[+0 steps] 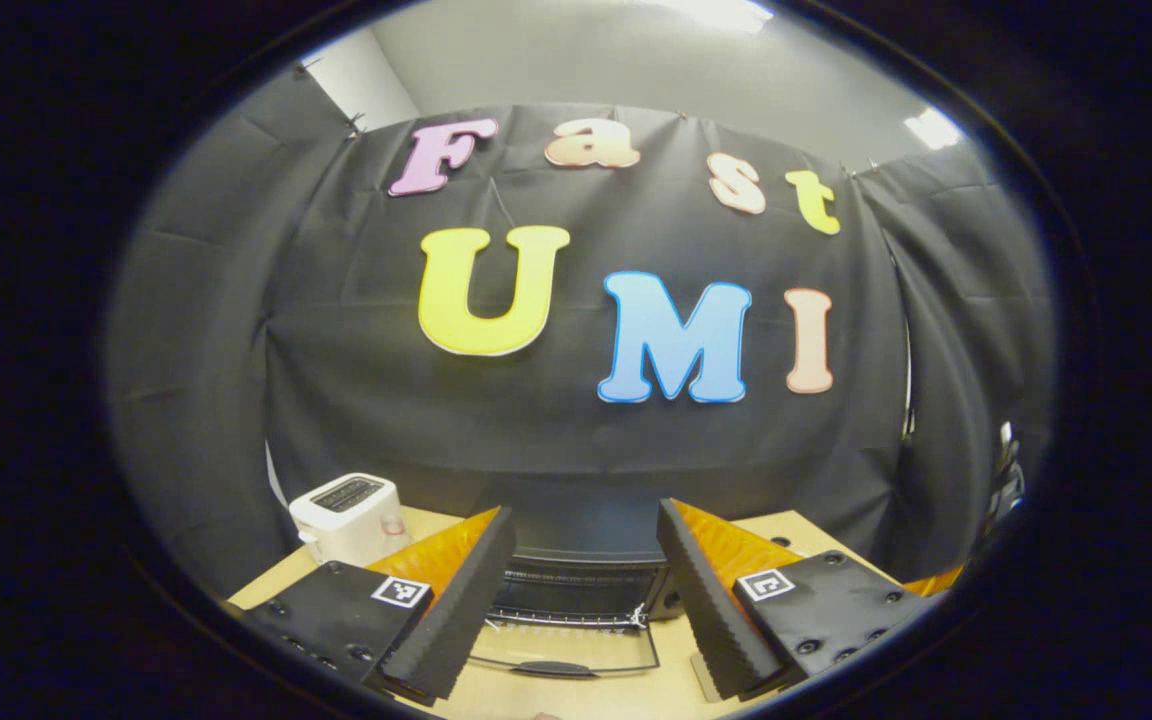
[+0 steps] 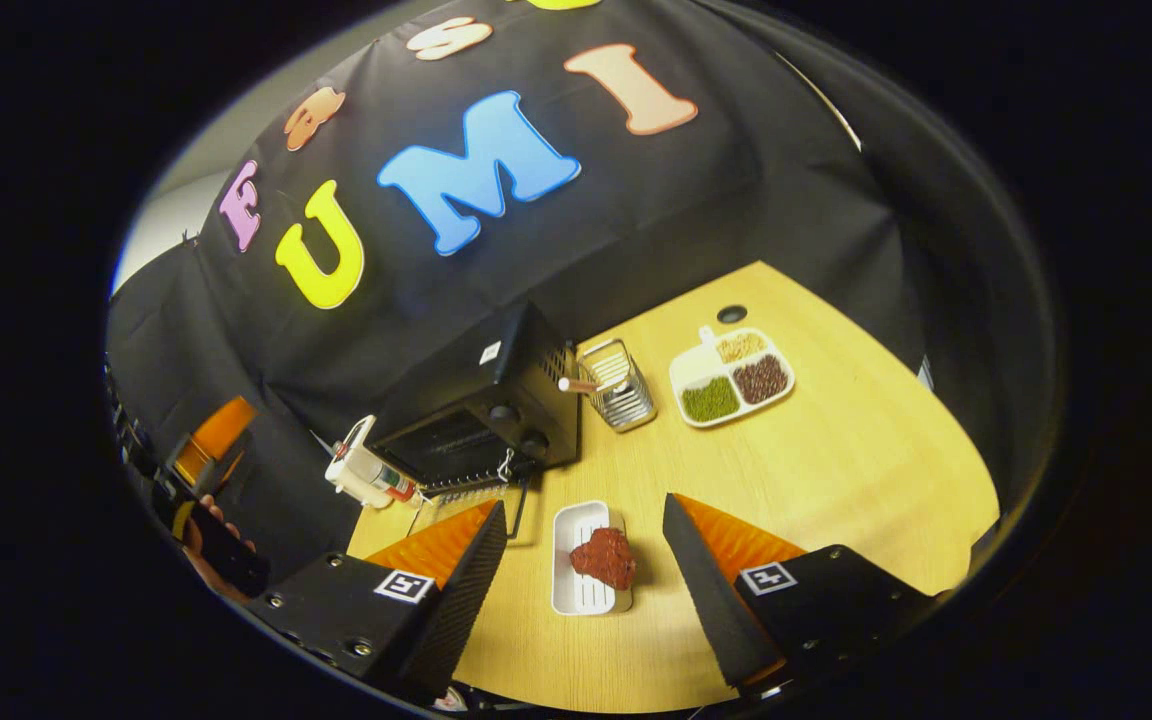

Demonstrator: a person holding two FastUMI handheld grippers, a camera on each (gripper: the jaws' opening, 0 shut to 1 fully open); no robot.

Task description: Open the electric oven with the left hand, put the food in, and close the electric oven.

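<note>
At lower centre of the right gripper view, the dark red food piece (image 2: 604, 557) is lying on the white ribbed tray (image 2: 570, 572), between the wide-open, empty fingers of the right gripper (image 2: 584, 545); a one-sided grasp could be tipping it before the black electric oven (image 2: 481, 415), whose glass door (image 1: 564, 648) is lying open under the left gripper (image 1: 586, 560), also spread and empty

On the tabletop (image 2: 836, 470) the oven (image 2: 481, 410) stands against the booth wall, its door (image 2: 471, 510) dropped open in front. Right of it stands a wire rack (image 2: 619, 385), then a divided dish (image 2: 731, 377). Before the oven lies a tray (image 2: 586, 560) with food (image 2: 604, 557) on it; a toaster (image 1: 349, 515) stands left of the oven.
</note>
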